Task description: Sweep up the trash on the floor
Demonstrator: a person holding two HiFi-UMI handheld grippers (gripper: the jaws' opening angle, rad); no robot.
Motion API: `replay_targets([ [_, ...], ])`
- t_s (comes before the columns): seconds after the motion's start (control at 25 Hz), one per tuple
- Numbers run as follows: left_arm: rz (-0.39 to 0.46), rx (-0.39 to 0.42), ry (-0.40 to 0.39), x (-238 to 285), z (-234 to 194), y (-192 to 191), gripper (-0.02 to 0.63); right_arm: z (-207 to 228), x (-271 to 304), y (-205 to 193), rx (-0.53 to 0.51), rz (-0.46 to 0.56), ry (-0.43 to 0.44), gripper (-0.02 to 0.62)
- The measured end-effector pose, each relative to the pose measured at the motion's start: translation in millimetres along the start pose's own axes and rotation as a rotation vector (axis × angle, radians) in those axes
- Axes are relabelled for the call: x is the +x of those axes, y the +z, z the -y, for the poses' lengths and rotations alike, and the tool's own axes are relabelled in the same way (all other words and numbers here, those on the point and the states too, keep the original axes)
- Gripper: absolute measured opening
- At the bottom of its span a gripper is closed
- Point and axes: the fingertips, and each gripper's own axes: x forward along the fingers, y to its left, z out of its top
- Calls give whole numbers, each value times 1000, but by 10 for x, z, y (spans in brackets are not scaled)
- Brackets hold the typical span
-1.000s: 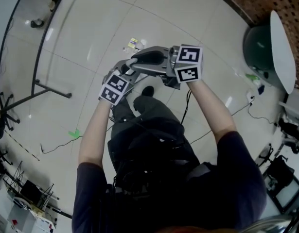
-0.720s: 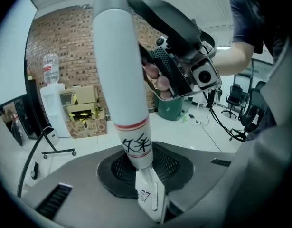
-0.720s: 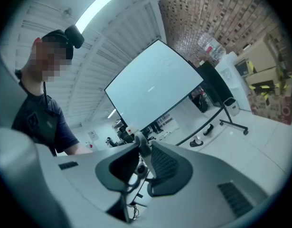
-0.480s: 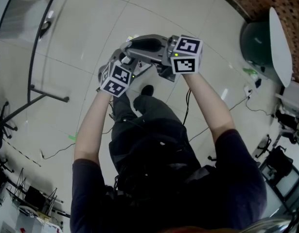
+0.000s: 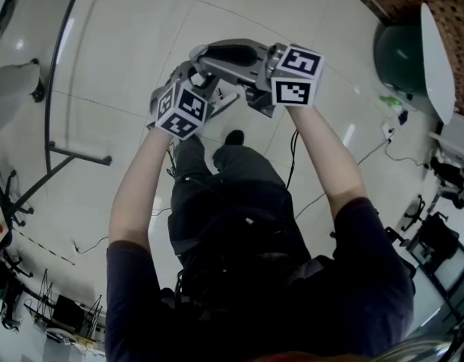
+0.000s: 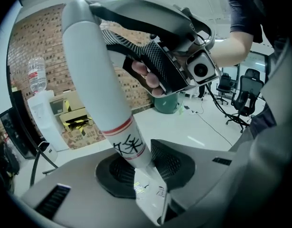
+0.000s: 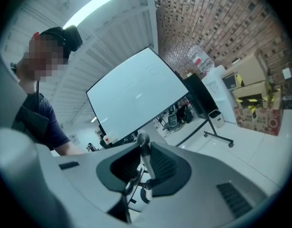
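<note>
In the left gripper view a thick white handle (image 6: 94,80) with red bands and black characters stands between the pads of my left gripper (image 6: 141,171), which grips it. Those jaws have just been opening a little, with the handle still between them. In the right gripper view my right gripper (image 7: 143,169) is shut on a thin grey rod (image 7: 145,148) with a rounded top, its jaws having just been closing on it. The head view shows both grippers side by side, left gripper (image 5: 191,78) and right gripper (image 5: 205,53), held out above my legs. No trash shows on the floor.
A dark green bin (image 5: 397,55) and a white board (image 5: 437,59) stand at the right, with cables (image 5: 367,157) on the tiles. A black stand's legs (image 5: 66,153) cross the left. Office chairs (image 6: 240,91), a water dispenser (image 6: 41,110) and cardboard boxes (image 6: 74,118) line the brick wall.
Both grippers have moved together up the head view, away from my body. The paper scraps and the green scrap seen on the floor earlier are out of sight now.
</note>
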Motion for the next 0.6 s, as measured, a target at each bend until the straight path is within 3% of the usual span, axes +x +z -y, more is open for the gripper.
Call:
replay_targets([
  [0.6, -34, 104, -12, 88, -176, 259, 84, 85, -143, 286, -62, 25, 14, 72],
])
